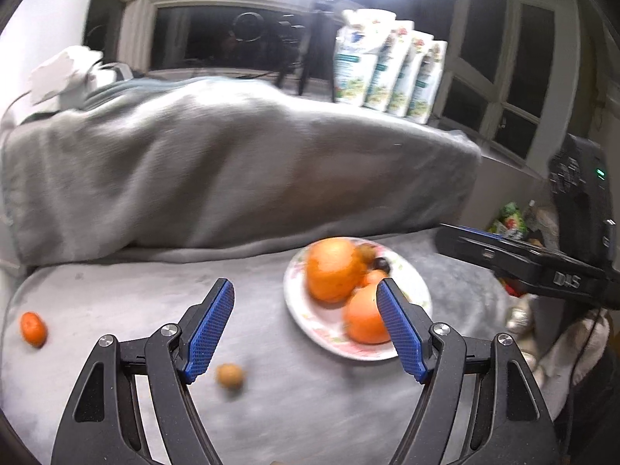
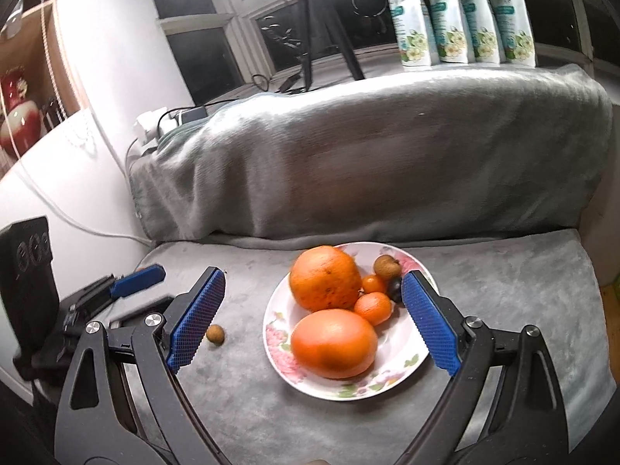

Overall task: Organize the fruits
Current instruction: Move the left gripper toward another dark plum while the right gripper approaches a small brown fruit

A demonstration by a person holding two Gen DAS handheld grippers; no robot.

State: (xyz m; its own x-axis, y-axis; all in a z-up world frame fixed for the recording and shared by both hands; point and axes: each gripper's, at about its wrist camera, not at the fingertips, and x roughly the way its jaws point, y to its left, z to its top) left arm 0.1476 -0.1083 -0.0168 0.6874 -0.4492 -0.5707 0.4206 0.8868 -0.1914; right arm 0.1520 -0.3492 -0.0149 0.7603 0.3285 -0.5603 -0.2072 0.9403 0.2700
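A flowered white plate (image 2: 391, 381) sits on the grey-covered seat and holds two big oranges (image 2: 324, 277), two small orange fruits (image 2: 372, 307), a brown longan (image 2: 386, 265) and a dark fruit (image 2: 396, 286). A loose longan (image 2: 215, 334) lies on the cover left of the plate; it also shows in the left wrist view (image 1: 229, 376). A small mandarin (image 1: 33, 328) lies far left. The plate shows in the left wrist view (image 1: 298, 310) too. My left gripper (image 1: 306, 327) is open and empty above the cover. My right gripper (image 2: 312, 319) is open and empty over the plate.
A grey blanket-covered backrest (image 2: 368, 155) rises behind the seat. Several white floral packs (image 2: 461, 15) stand on the sill with a tripod (image 2: 310, 19). The right gripper's body (image 1: 542, 263) is at the right of the left view; the left gripper (image 2: 128, 283) at the left of the right view.
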